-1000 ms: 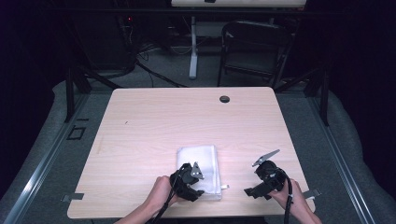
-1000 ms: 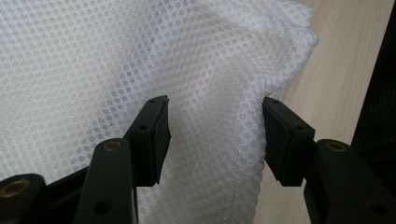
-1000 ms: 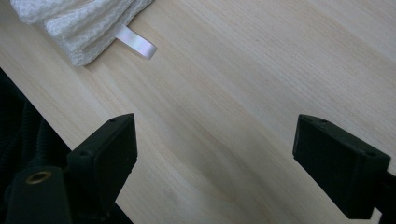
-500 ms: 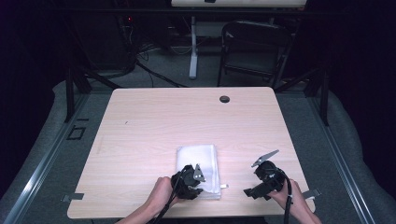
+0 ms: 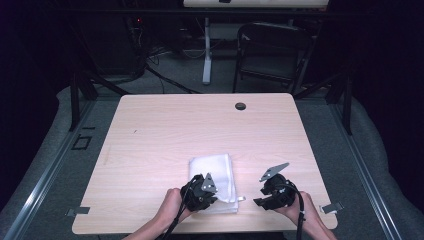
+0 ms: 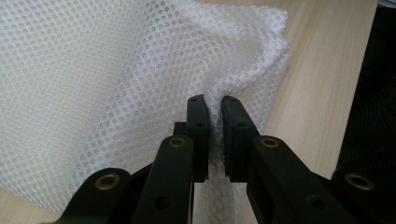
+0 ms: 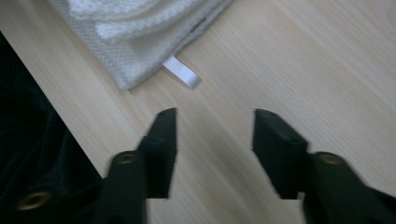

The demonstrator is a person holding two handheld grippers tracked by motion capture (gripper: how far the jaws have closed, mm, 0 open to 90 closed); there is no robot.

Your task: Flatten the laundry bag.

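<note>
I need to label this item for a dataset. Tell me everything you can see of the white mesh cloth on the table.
The white mesh cloth is a folded, honeycomb-net fabric, semi-sheer, lying flat near the front edge of the wooden table. A small white ribbon loop sticks out from a hemmed corner. The left gripper, whose jaws have just been closing, pinches a bunched fold of its edge. The right gripper stands beside it, apart.

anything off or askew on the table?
Nothing damaged or spilled. The white mesh cloth lies folded near the front edge; the left gripper has just closed on a bunched fold of it. The right gripper, jaws just closing with nothing between them, is near the cloth's white loop tag.
</note>
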